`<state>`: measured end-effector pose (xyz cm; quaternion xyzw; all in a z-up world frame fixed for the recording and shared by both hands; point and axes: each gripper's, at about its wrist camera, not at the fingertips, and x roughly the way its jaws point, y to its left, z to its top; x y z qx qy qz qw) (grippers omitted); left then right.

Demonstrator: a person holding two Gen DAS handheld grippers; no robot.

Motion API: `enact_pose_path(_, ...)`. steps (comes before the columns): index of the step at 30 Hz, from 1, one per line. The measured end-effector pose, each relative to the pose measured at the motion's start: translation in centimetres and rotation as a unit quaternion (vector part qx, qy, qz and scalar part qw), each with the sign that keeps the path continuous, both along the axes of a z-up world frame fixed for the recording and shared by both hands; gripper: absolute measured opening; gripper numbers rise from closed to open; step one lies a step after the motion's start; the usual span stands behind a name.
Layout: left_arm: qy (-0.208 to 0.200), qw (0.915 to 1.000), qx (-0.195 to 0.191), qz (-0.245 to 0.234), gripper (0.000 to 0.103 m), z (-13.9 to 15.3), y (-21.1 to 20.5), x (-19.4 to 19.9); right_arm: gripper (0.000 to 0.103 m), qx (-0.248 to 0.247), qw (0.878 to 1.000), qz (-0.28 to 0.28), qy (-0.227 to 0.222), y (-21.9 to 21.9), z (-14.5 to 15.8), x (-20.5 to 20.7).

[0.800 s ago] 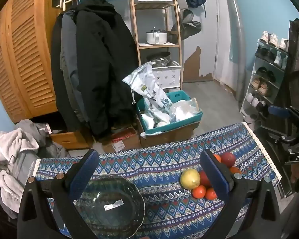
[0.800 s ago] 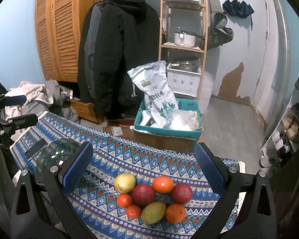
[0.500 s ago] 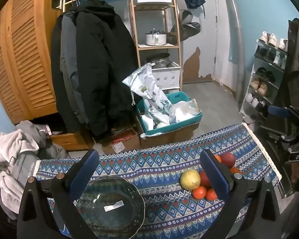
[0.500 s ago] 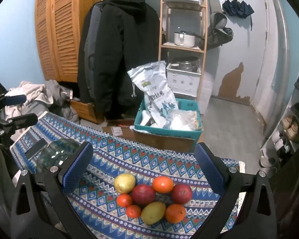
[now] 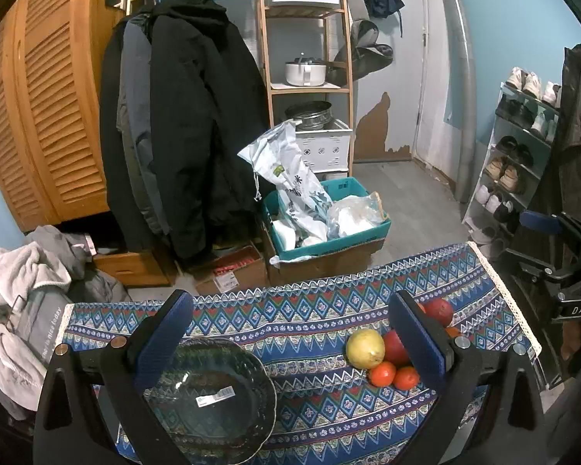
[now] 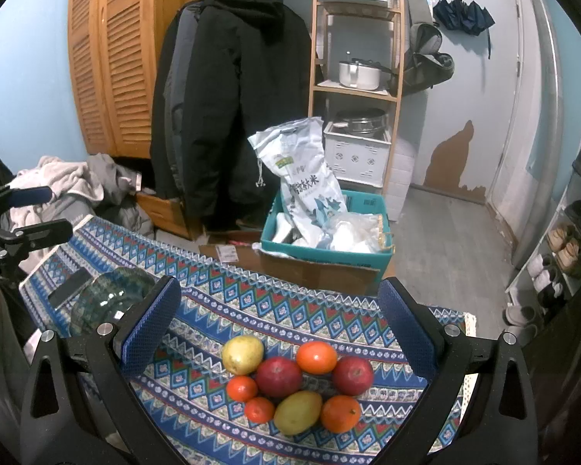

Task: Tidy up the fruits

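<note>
Left gripper (image 5: pixel 290 333): jaws spread wide, nothing being held; a glass bowl (image 5: pixel 209 395) is being framed at lower left of its view. Right gripper (image 6: pixel 281 321): jaws likewise released, empty, being held above the fruit cluster (image 6: pixel 294 379) at lower centre of its view. Fruits are lying touching one another on the patterned tablecloth (image 6: pixel 251 310). A teal box (image 6: pixel 329 255) is seen beyond the table edge.

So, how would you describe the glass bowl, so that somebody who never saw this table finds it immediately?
Start at the table under the blue patterned cloth. The fruits lie clustered at one end; the glass bowl stands apart at the other end, just before the left gripper. It is the only transparent dish, dark greenish, empty, with a white barcode sticker inside.
</note>
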<state>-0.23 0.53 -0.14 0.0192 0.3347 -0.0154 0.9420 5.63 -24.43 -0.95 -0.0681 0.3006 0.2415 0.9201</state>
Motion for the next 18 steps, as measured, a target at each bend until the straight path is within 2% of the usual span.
enact_pose_path(18,0.0,1.0,0.0,-0.004,0.102,-0.12,-0.15,-0.2,0.1,0.0,1.0,0.0,0.003,-0.11,-0.2,-0.15)
